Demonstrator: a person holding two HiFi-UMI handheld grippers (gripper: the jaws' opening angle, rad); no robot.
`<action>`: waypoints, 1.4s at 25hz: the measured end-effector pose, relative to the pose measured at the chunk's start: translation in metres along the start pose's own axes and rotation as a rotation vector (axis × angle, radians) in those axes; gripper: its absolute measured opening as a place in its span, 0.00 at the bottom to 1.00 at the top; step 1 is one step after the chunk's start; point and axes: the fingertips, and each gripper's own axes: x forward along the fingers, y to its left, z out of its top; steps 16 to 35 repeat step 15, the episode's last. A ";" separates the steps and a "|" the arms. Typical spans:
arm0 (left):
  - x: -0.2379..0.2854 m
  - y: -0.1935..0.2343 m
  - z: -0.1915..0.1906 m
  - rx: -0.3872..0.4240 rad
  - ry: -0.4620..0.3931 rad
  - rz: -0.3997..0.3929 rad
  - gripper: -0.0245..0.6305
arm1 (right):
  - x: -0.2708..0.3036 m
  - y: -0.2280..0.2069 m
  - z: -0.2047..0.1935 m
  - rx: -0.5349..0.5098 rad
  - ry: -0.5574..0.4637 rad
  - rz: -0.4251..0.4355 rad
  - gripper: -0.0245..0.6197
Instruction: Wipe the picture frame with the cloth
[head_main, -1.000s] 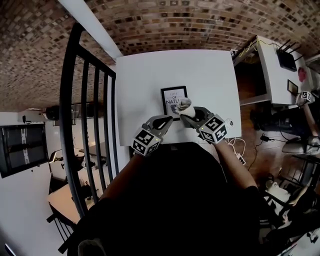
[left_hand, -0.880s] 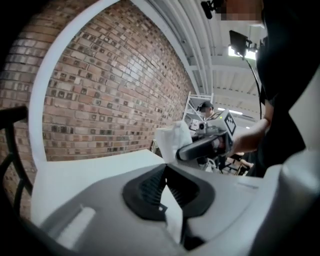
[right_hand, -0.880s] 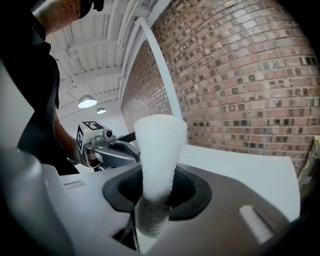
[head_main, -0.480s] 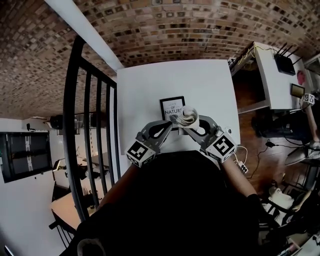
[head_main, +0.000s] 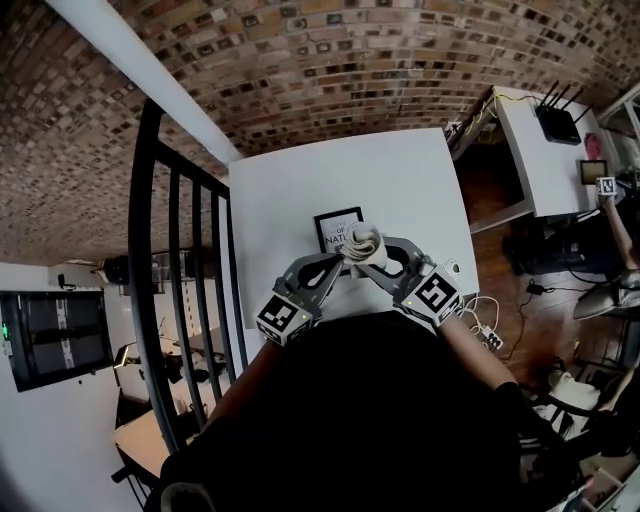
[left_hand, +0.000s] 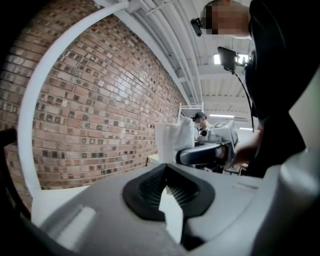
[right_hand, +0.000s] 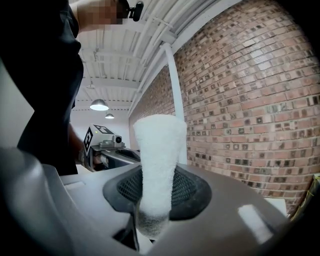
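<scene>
Right claw (head_main: 372, 256) clamped on a rolled white cloth (right_hand: 157, 150), which stands up past the jaw tips. Left claw (head_main: 338, 262): jaws meet at the tips, nothing between them, and a sliver of white table (head_main: 300, 180) shows through lower down. Picture frame (head_main: 336, 227) sits just ahead of both claw tips; the cloth hides its near right corner, so contact cannot be told. Bare tabletop lies ahead of the frame and to the right of the right claw. The table's left edge and a black railing (head_main: 170, 280) are close beside the left claw. Neither gripper view shows the frame.
</scene>
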 end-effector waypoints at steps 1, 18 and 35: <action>0.000 0.001 0.000 0.000 0.001 0.002 0.04 | 0.001 0.000 -0.001 0.002 0.001 0.003 0.21; -0.002 0.014 -0.008 0.000 0.028 0.035 0.04 | 0.013 -0.006 -0.011 0.010 0.010 0.038 0.21; -0.002 0.014 -0.008 0.000 0.028 0.035 0.04 | 0.013 -0.006 -0.011 0.010 0.010 0.038 0.21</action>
